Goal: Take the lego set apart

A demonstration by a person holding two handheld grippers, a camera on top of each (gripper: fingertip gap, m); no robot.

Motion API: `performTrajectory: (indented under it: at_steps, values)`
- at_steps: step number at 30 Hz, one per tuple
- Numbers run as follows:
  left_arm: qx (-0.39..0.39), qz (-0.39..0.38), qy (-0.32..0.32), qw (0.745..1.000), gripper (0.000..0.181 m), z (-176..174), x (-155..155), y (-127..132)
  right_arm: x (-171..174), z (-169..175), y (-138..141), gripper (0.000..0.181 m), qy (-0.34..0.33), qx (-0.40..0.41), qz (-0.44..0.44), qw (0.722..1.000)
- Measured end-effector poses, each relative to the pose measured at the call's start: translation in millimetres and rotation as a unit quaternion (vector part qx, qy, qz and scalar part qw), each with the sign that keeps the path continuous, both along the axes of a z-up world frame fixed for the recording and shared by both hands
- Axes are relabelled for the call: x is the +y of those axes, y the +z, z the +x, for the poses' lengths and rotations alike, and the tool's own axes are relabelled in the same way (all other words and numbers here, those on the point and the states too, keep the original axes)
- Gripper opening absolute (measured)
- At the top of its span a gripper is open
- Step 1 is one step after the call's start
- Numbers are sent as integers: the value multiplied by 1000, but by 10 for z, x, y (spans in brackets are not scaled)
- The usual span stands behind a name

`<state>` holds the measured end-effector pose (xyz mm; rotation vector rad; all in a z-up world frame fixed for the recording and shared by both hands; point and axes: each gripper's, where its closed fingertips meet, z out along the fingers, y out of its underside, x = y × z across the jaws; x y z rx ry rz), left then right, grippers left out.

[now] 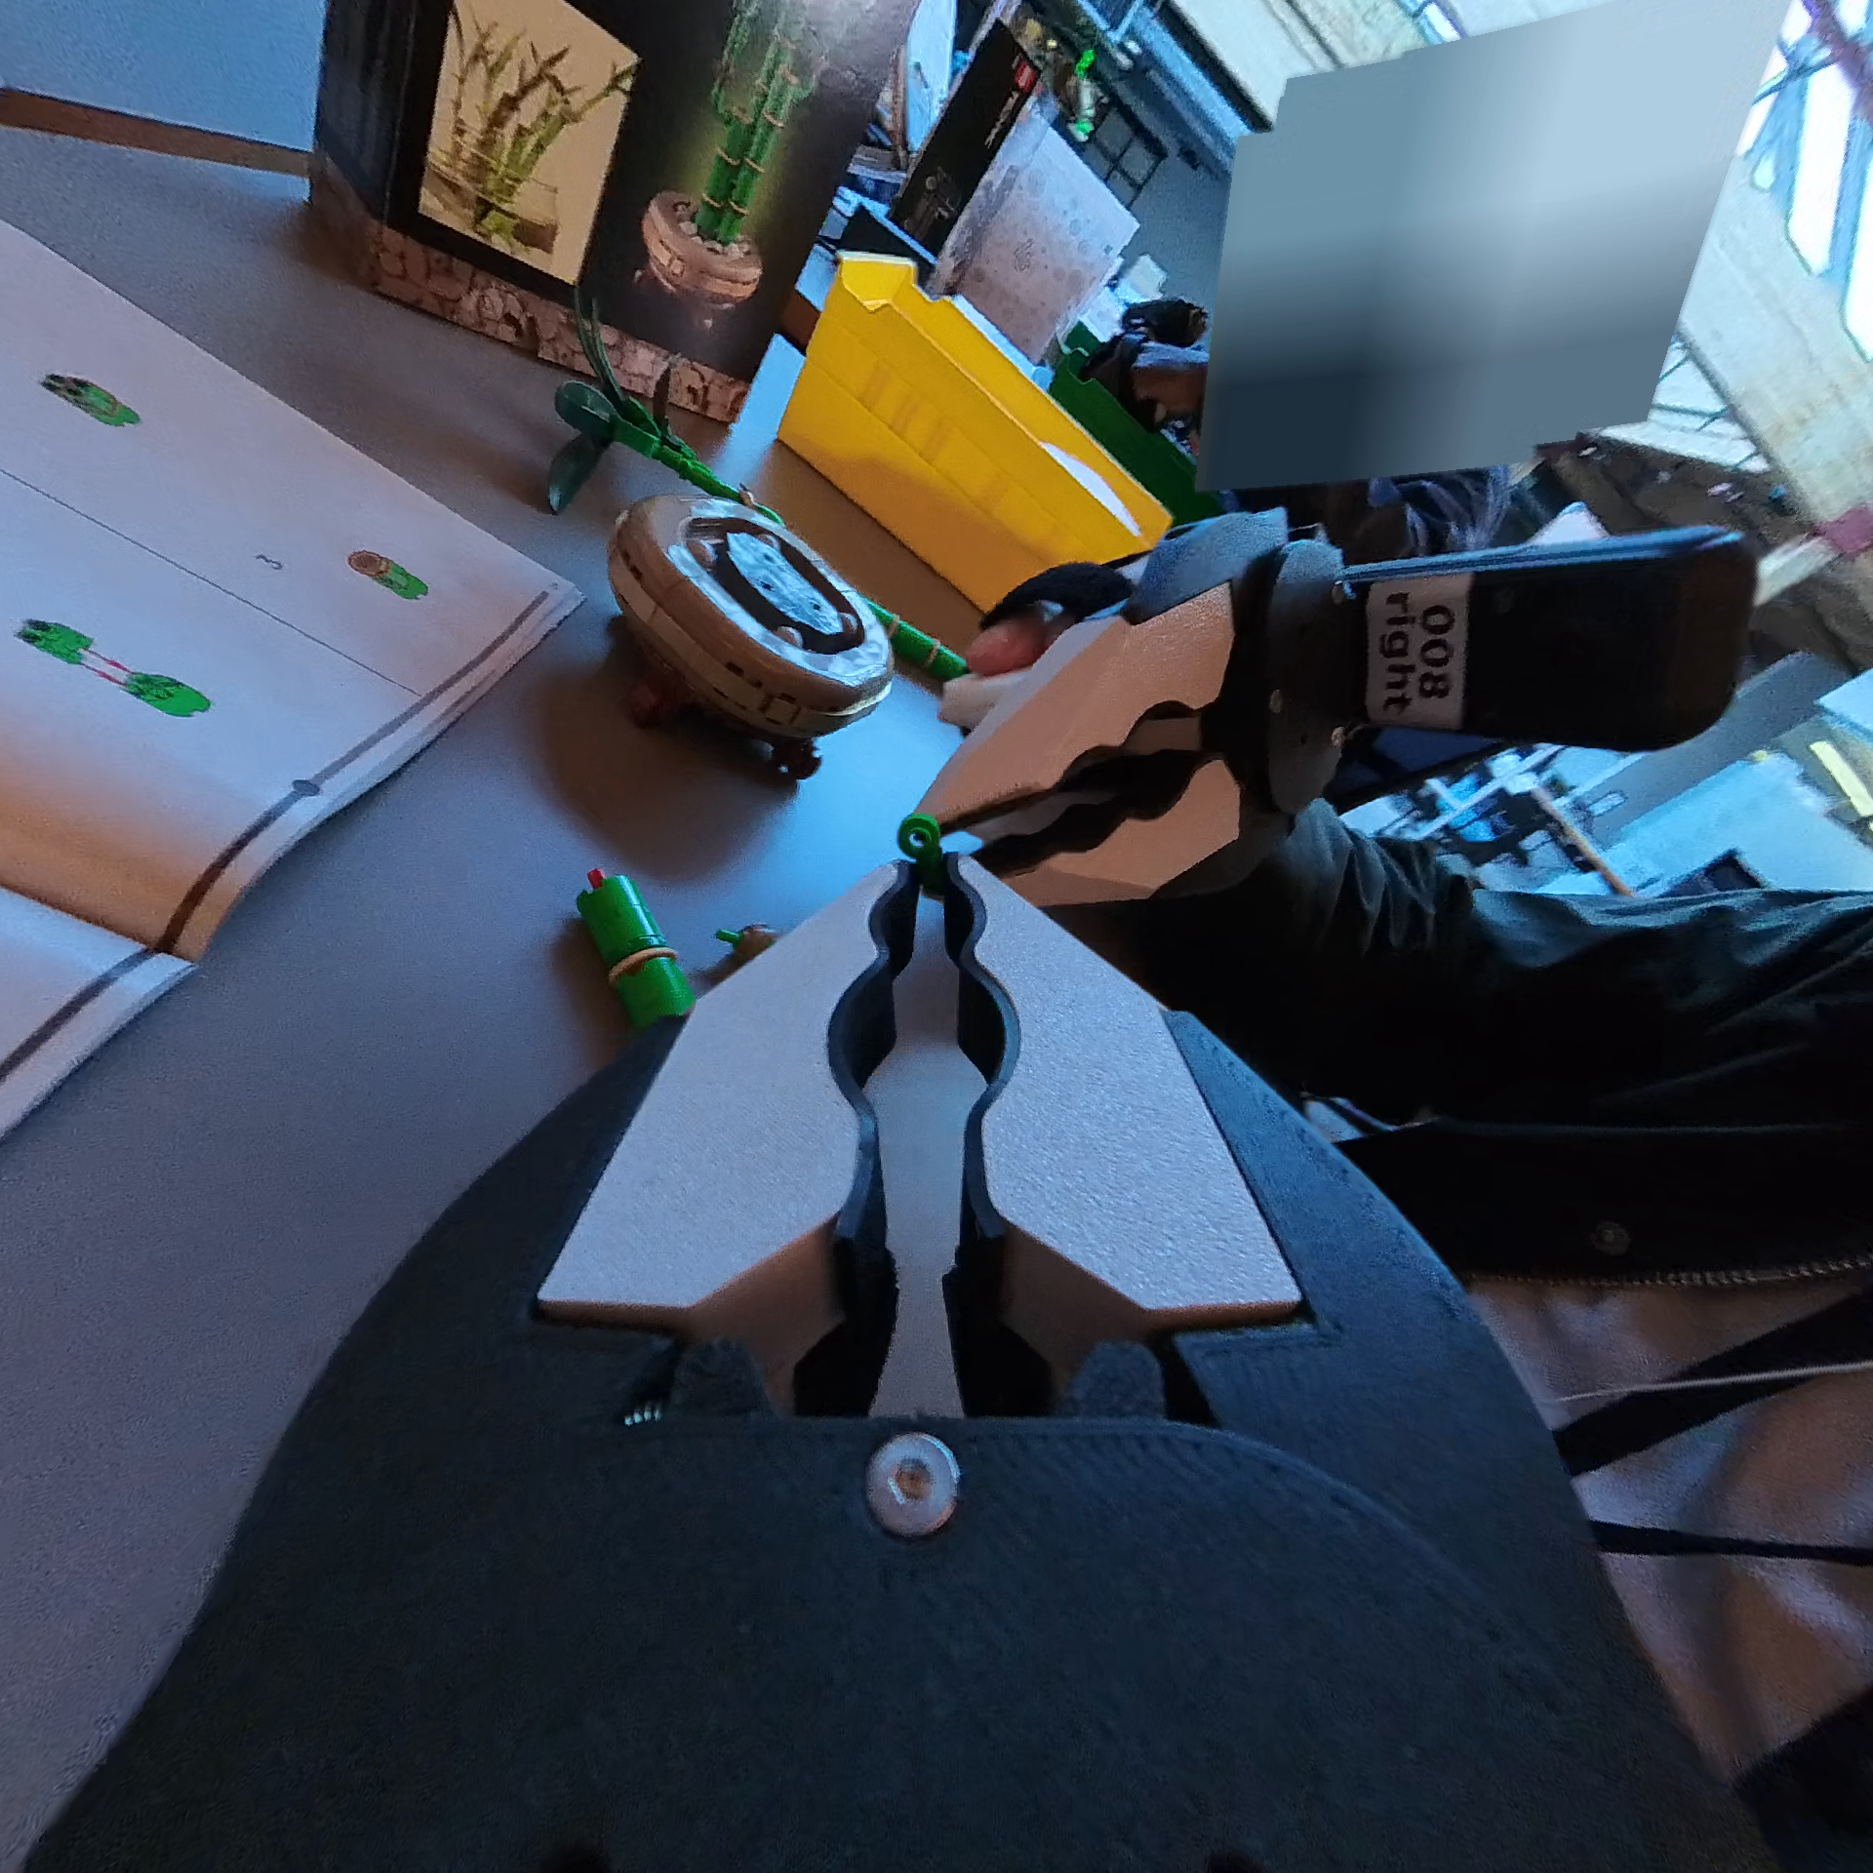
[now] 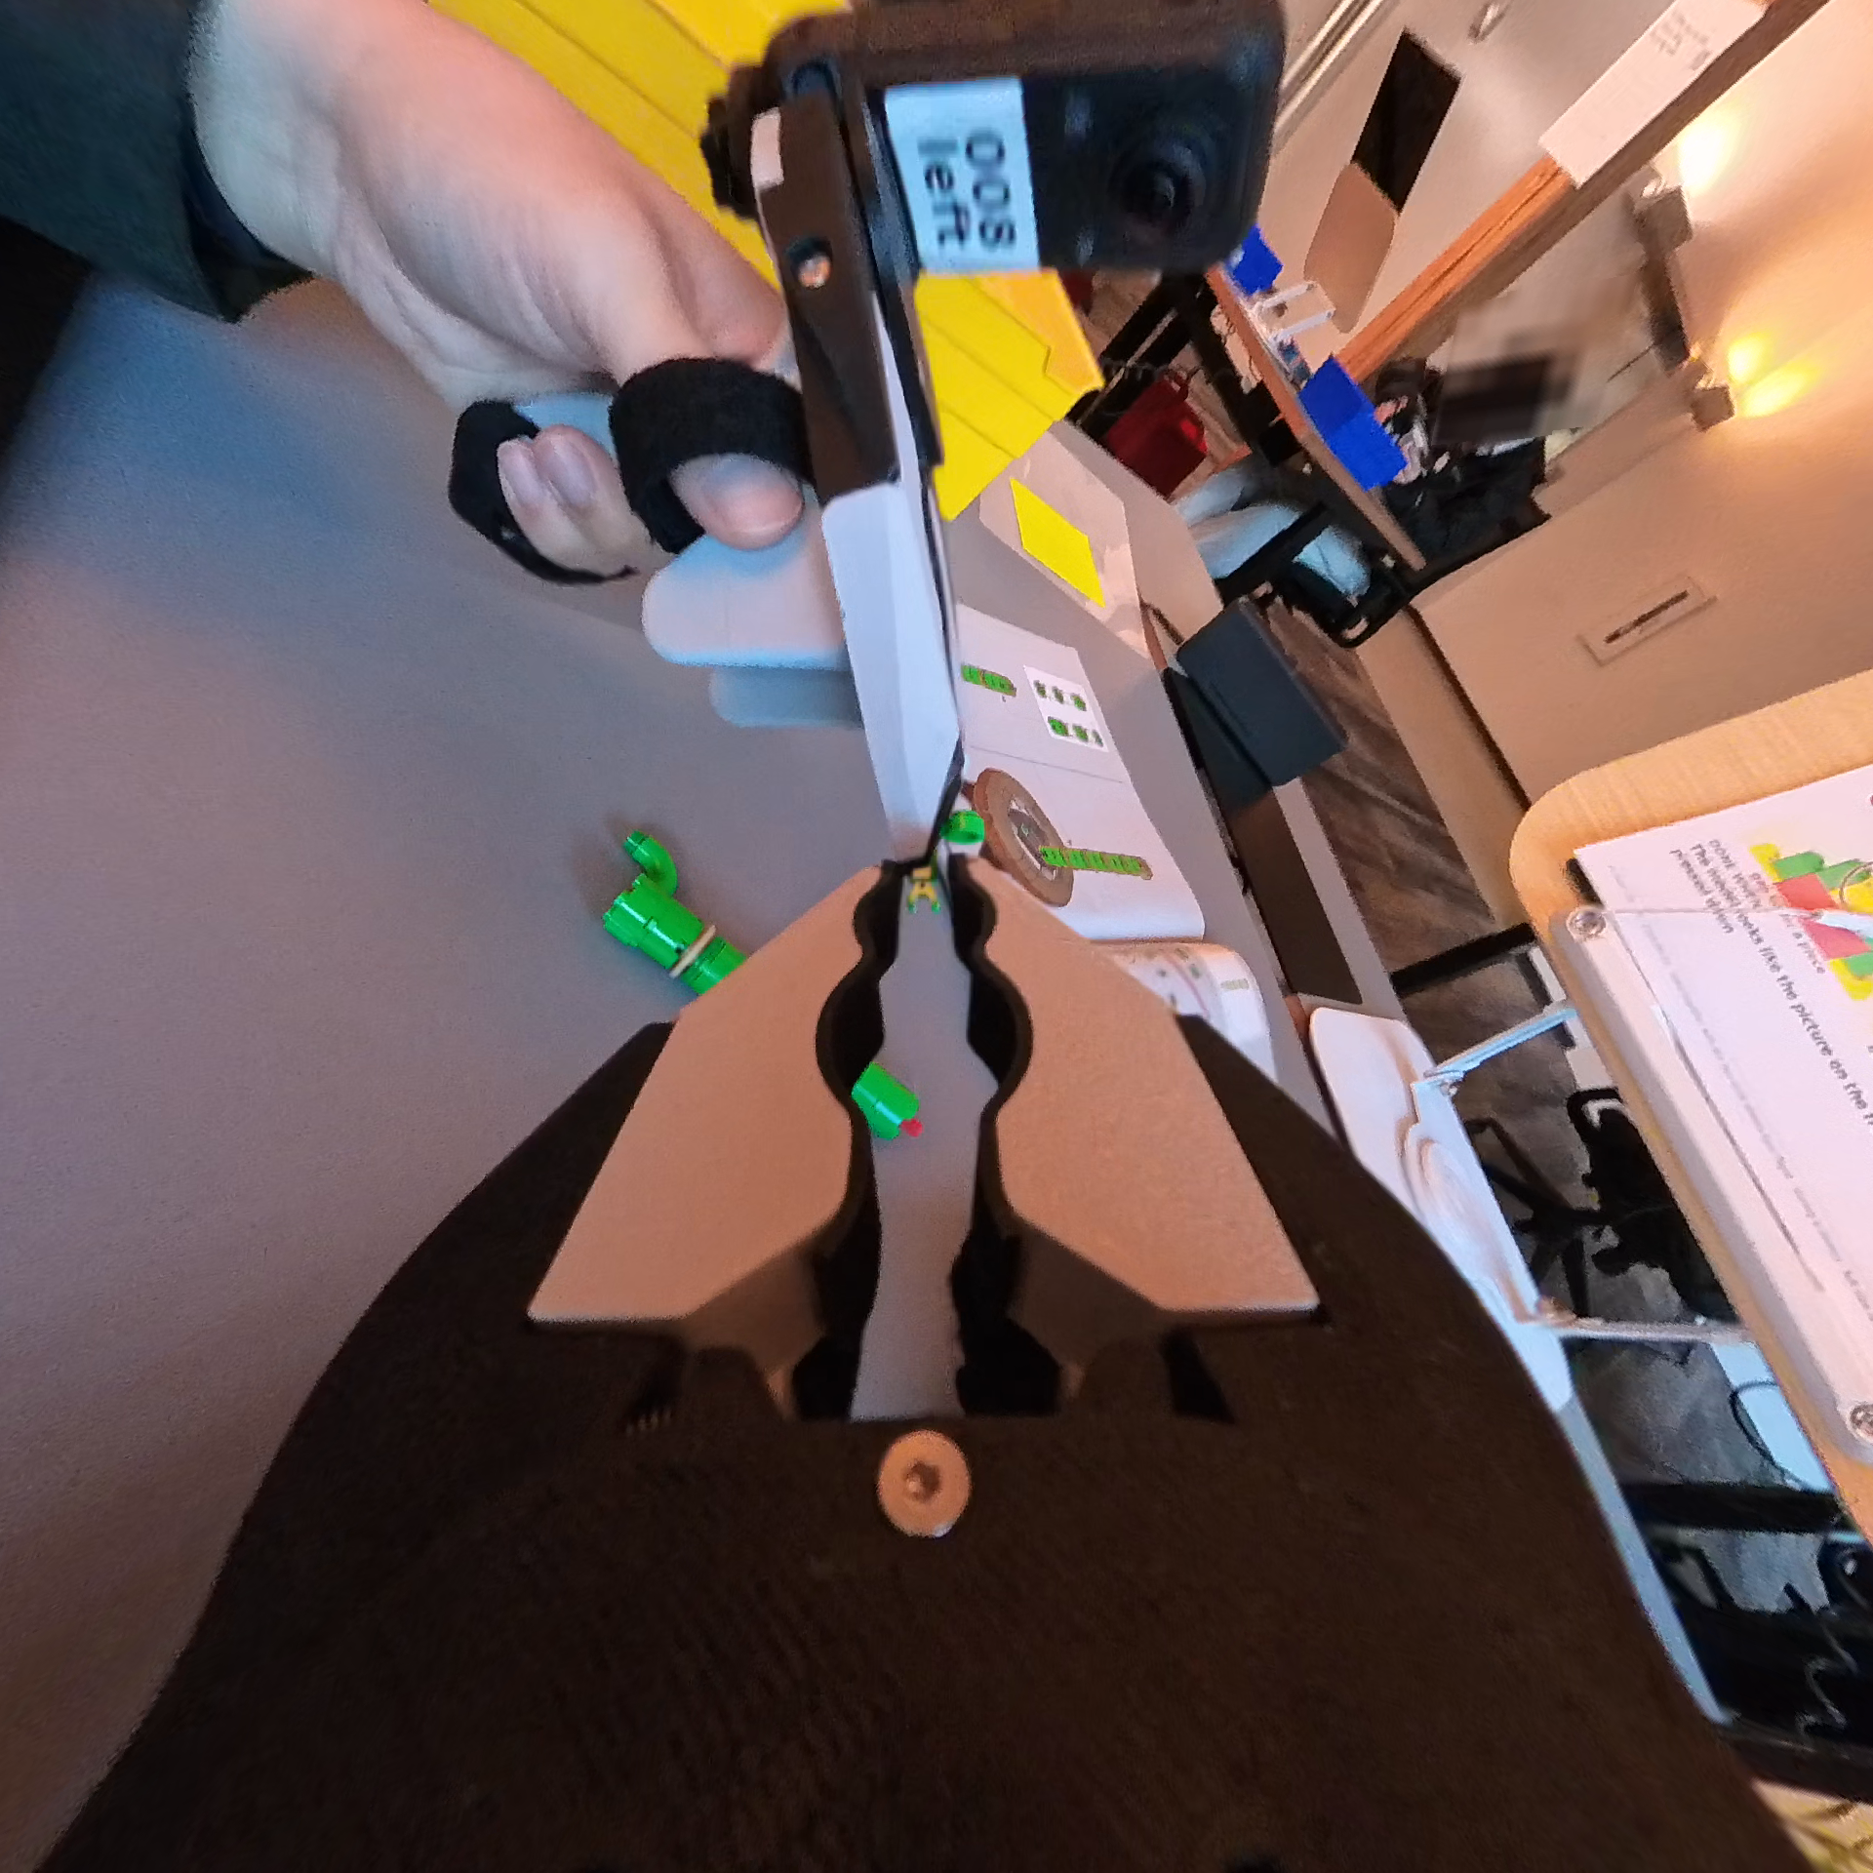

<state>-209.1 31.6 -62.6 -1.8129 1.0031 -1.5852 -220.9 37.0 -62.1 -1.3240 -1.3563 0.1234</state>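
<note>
A small green plastic lego piece with a ring-shaped end (image 1: 924, 849) is pinched between the closed tips of the left gripper (image 1: 927, 874) and, from the opposite side, between the tips of the right gripper (image 2: 920, 884), whose jaws are likewise drawn together on it above the grey table (image 1: 304, 1166). A green cylindrical bamboo segment with a red pin (image 1: 633, 948) is seen lying on the table just beside the left gripper. Farther off, the tan oval lego pot on small brown feet (image 1: 745, 628) is found tipped on its side, near the open white instruction booklet (image 1: 203, 608) and the yellow plastic bin (image 1: 953, 426) (a leafy green stalk (image 1: 618, 426) lies behind the pot).
</note>
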Motion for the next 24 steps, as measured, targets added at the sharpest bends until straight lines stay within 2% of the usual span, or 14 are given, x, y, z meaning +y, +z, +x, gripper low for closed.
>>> performTrajectory:
  at_steps: [2, 3, 4, 10, 24]
  values:
    - [-18, -24, -4, 1000, 3, -1, -2, 39, 4, -8, 36, 14, 0, 5, 11, 1000]
    - [-24, -35, -8, 999, 3, -3, -11, 52, -9, -14, 29, 6, 0, 3, 5, 1000]
    - [-24, -41, -9, 999, 3, -4, -10, 47, -7, -11, 19, 5, -3, 0, -1, 1000]
    - [-35, -32, -3, 999, 3, -50, 37, 108, -7, 13, 36, 4, -6, -1, 2, 1000]
    - [-11, -8, -14, 1000, 0, -16, -10, 29, -23, -11, -19, 4, 4, 8, -22, 1000]
